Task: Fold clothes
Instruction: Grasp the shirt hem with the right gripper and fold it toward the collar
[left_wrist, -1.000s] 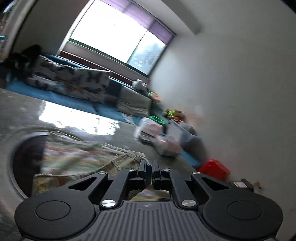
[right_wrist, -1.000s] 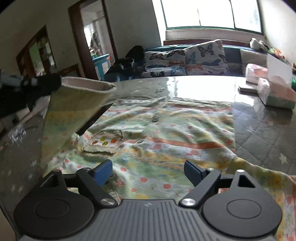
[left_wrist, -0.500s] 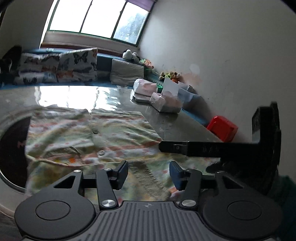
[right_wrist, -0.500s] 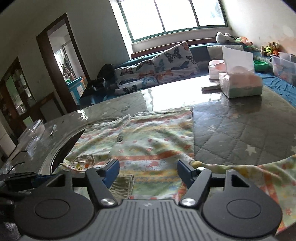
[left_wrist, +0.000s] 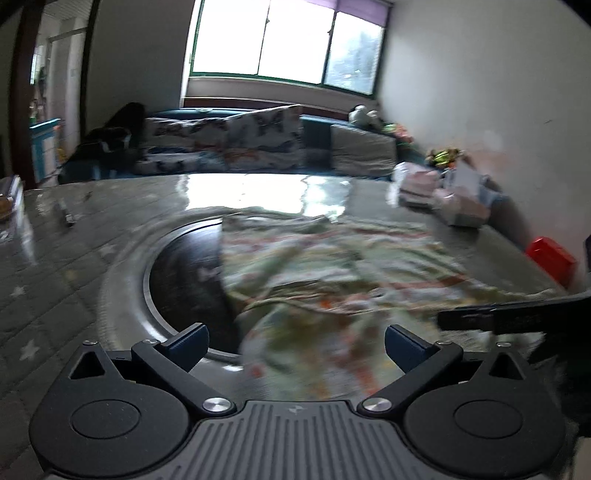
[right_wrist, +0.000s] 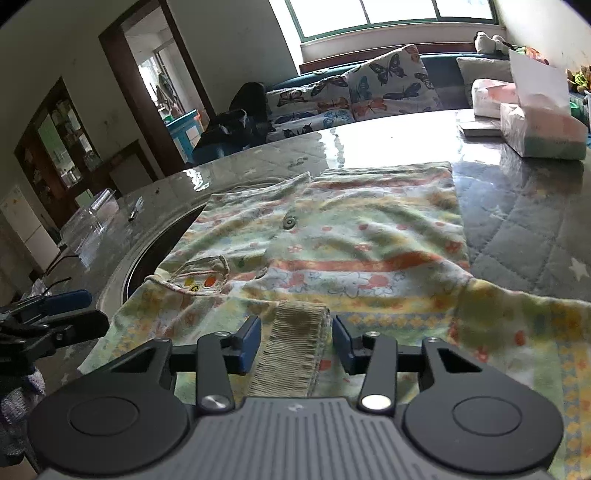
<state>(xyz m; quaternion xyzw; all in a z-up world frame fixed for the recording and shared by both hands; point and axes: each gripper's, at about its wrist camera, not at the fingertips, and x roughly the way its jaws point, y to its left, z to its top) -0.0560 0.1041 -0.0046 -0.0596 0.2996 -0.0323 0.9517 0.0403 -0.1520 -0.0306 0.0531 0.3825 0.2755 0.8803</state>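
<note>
We see the child's button-front shirt (right_wrist: 354, 251), printed in pastel stripes and small flowers, spread front-up on the worktop (right_wrist: 524, 229), its near left part overlapping the round recessed hob (left_wrist: 184, 273). One sleeve lies folded across the body, its ribbed cuff (right_wrist: 291, 350) resting between the jaws of the right gripper (right_wrist: 295, 345); these stand partly open on either side of the cuff, and we cannot tell that they touch it. The other sleeve (right_wrist: 528, 325) lies spread out to the right. The left gripper (left_wrist: 295, 345) hovers near the shirt's hem with jaws wide apart and empty; its view is motion-blurred. We judge the fold to be at an early stage: one sleeve is in, while the second sleeve and the body folds remain. No brand or writing is legible; the chest pocket (right_wrist: 201, 275) shows only coloured motifs. Beyond the shirt stand tissue packs (right_wrist: 543, 129) and, on the sofa, butterfly-print cushions (right_wrist: 384, 81).
</note>
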